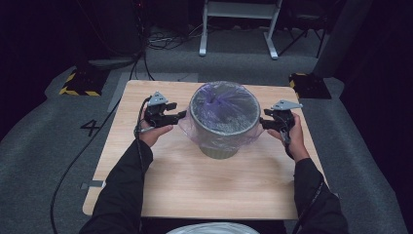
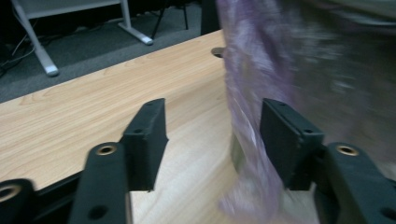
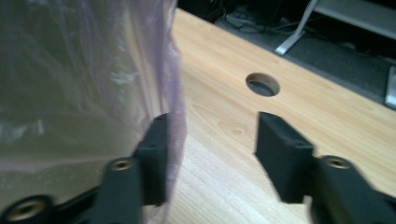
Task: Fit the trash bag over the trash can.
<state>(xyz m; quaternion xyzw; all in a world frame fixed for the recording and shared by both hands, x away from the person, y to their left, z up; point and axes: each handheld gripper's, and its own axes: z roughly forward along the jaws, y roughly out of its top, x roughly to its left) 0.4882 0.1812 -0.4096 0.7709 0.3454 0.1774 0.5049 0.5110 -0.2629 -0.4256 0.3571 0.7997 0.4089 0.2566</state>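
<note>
The left tongs [image 1: 178, 115] were seen open, the loose purple film hanging in the gap against one jaw, with nothing pinched. The right tongs [image 1: 263, 123] were likewise held apart, one jaw just brushed by the bag's skirt and the other well clear over bare wood. Each was carried in a hand, one at either flank of the bin.

Between them, the grey waste bin [image 1: 220, 148] was stood upright near the middle of the wooden tabletop [image 1: 195, 190], lined with a thin purple bin liner [image 1: 225, 109] whose edge was folded over the rim and draped down the outside wall [image 2: 252, 116] [image 3: 173, 93].

The liner was judged very light, soft and crinkly, easily torn or stretched and apt to slip on smooth pads; it would be best taken by the overhanging skirt just below the rim, with a fold gathered on both sides at once. The bin itself was judged rigid and light, liable to shift or lift if the film were pulled from one side alone.

A round cable hole [image 3: 263, 84] was noted in the tabletop beyond the right jaws.
</note>
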